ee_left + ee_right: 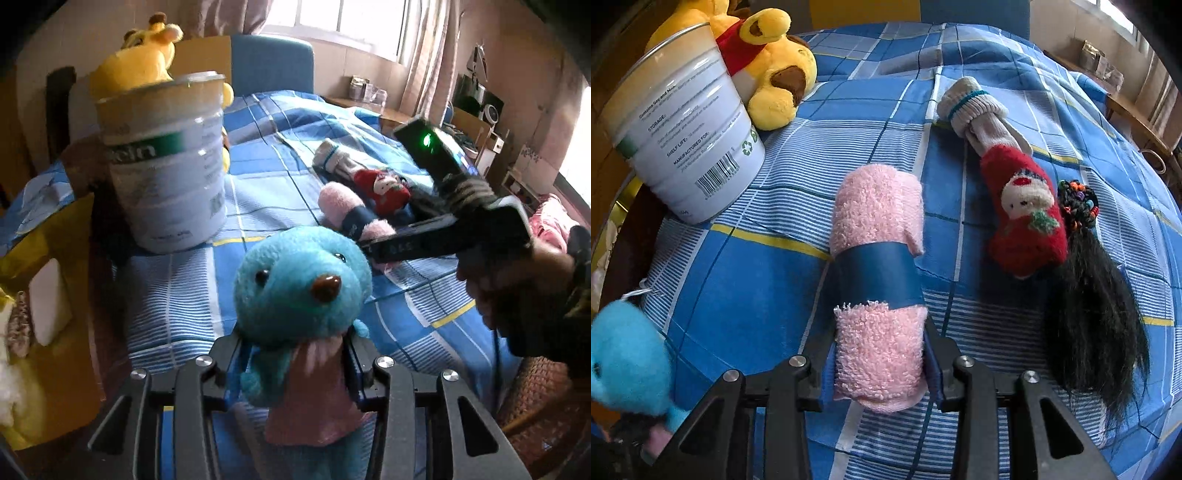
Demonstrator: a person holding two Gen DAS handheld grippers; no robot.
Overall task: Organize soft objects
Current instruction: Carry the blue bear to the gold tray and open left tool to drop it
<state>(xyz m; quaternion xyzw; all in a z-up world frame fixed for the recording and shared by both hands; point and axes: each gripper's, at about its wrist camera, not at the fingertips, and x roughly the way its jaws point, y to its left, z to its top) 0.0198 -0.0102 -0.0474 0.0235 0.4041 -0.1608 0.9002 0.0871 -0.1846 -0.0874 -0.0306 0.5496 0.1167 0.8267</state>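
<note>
Turquoise plush, nearest the left wrist camera, is a small stuffed animal with a brown nose and pink cloth bib (301, 295); the left gripper (295, 354) is clamped on its body just under the head, pads sunk into the pile on both sides, and the toy stands clear of the blue plaid bedsheet (177, 295). It looks light and squashy, so the jaws can bite deep without harm; holding at the neck keeps the heavier head from flopping, though the fur could slide if the squeeze slackens.

In the right wrist view, the right gripper (879, 354) straddles the near end of a pink terry towel roll with a dark blue paper band (877, 266), which lies on the sheet. The pads sit against its flanks and the fabric seems slightly pinched, so I judge it closed on the roll. That roll should be soft but fairly firm along its length; taken at one end it may droop or start to unroll, and a hold nearer the band would probably carry it straighter. The band itself looks smooth and might slip.

Beyond it lie a red knitted Santa sock tucked into a grey sock (1023, 206) and a black hairpiece with coloured beads (1089, 288), both limp, best gathered at the middle. Farthest off stand a white metal tin (690, 147) and a yellow plush bear with red collar (768, 74) just behind it.
</note>
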